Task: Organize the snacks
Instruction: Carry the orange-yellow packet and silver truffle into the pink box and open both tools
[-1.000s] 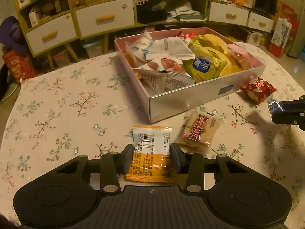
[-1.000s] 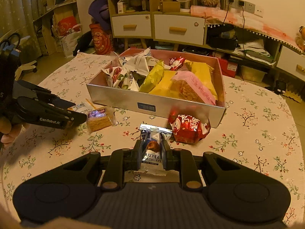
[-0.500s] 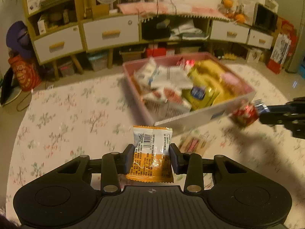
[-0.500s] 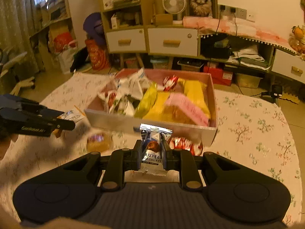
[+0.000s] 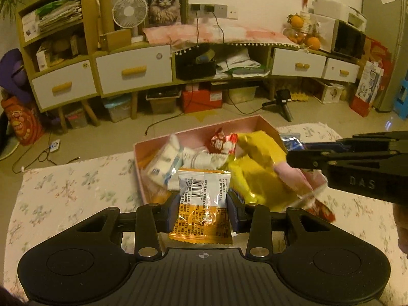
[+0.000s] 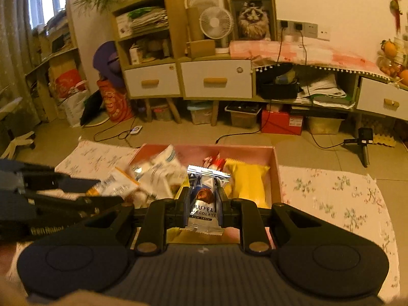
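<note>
My left gripper (image 5: 203, 210) clamps the orange packet (image 5: 201, 205), long axis toward twelve o'clock. My right gripper (image 6: 203, 210) clamps the truffle packet (image 6: 204, 200), also lengthwise, over the pink box (image 6: 276, 176).

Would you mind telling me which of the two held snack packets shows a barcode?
The orange-and-white packet in the left gripper does; the truffle chocolate packet in the right gripper shows a printed name instead.

Left wrist view: mounted just behind the left claw (image 5: 204, 204), looking forward and down along its 2 fingers, close above the pink box (image 5: 139, 158). Right wrist view: same mounting behind the right claw (image 6: 203, 204), facing the same way, hovering near the box (image 6: 276, 173). Shared by both: box, flowered tablecloth (image 5: 63, 191) (image 6: 331, 199), cabinet (image 5: 135, 71) (image 6: 216, 79) straight ahead, and each other's claw entering from the side.
</note>
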### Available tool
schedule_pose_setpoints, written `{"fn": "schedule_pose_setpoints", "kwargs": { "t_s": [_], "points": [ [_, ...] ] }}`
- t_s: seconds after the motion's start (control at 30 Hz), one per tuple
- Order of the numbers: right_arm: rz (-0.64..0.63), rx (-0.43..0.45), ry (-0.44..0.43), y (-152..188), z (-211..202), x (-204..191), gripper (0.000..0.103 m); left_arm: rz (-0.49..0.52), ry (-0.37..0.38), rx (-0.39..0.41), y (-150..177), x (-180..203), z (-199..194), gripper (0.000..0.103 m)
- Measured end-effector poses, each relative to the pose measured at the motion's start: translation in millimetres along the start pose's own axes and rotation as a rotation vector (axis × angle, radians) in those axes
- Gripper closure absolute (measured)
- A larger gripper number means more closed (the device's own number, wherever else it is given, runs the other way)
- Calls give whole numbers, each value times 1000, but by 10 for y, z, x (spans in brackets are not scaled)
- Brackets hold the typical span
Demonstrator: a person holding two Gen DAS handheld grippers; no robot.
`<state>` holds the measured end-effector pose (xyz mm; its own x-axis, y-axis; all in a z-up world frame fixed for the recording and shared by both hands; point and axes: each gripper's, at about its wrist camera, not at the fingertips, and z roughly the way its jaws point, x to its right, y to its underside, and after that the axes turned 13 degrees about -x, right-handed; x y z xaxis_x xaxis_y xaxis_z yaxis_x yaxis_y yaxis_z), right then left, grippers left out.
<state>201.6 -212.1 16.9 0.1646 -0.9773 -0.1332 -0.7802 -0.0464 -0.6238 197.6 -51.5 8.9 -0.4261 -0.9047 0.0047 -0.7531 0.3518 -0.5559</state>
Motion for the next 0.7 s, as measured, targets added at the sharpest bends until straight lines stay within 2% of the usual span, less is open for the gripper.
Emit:
{"fn": "schedule_pose_setpoints", "kwargs": {
  "t_s": [0.2,0.6,0.63,0.7],
  "points": [
    [38,-13,41,-115,164,75,85,-17,13,11,-182,-9,151,66],
    [96,-31,31,-136,243,112,84,-19,20,10,-298,88,341,65],
    [102,-31,34,-139,238,118,83,-14,26,13,-292,92,345,62],
    [125,-24,55,-154,228,131,65,-2,44,13,-280,99,355,58]
  ]
}}
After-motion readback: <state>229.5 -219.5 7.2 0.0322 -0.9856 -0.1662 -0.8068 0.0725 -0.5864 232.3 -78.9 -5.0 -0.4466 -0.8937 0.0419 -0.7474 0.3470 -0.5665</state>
